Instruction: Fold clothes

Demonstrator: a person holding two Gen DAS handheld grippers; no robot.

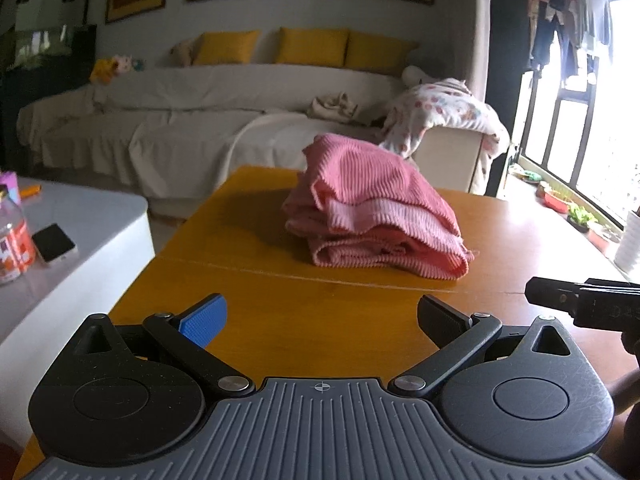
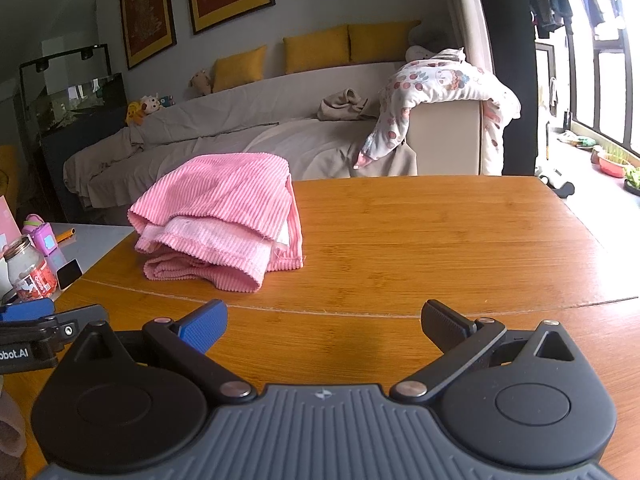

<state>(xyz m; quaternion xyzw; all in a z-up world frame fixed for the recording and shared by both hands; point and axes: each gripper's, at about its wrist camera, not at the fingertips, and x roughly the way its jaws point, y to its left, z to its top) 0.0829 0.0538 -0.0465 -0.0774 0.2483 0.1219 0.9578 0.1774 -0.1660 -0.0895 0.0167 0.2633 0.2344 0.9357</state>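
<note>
A living room with a covered sofa (image 1: 168,120) and yellow cushions lies behind a wooden table (image 2: 440,240), where a pink ribbed garment (image 1: 372,208) sits folded in a loose stack, at about one o'clock from the left gripper (image 1: 320,320) and eleven o'clock from the right gripper (image 2: 324,320). Both tongs hover low over bare wood at the near edge, jaws spread wide and holding nothing. Judging by that distance, the fold looks done and the tools rest clear of it.
</note>
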